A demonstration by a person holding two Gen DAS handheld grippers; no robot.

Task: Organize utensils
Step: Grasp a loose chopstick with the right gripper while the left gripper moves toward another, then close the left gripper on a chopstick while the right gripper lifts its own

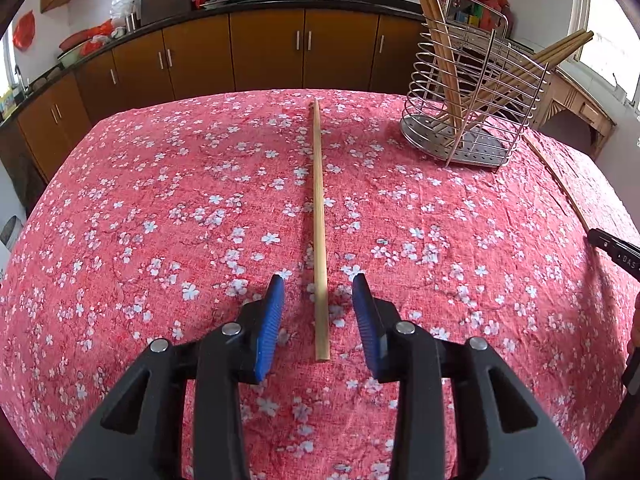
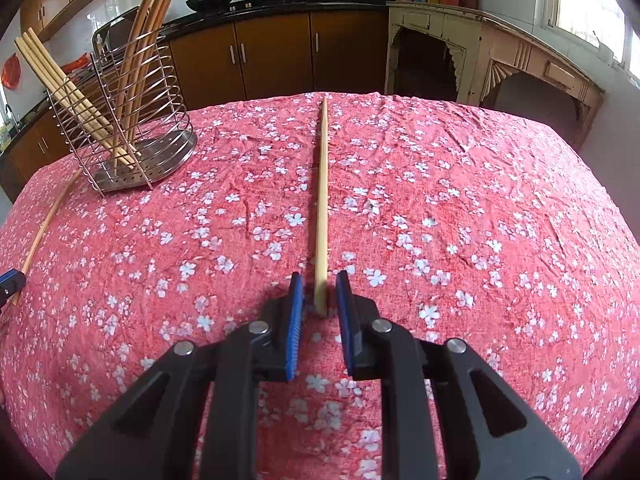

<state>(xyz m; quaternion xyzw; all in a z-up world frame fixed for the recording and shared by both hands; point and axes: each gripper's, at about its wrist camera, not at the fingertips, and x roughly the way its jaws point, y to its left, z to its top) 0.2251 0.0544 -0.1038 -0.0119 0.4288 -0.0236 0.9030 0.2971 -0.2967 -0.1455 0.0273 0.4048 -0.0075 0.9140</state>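
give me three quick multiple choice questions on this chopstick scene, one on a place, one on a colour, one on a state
1. Where does the wire utensil rack stand relative to the chopstick in the left wrist view?
A. far right of it
B. near left of it
C. on top of it

2. What colour are the pads of the left gripper?
A. green
B. blue
C. white

3. How does the right gripper stand at its chopstick?
A. clamped on it, lifted off the tablecloth
B. jaws apart, chopstick lying on the cloth between them
C. far from it

Answers:
1. A, the rack sits at the far right of the cloth.
2. B, both pads are blue.
3. B, gaps show on both sides of the stick.
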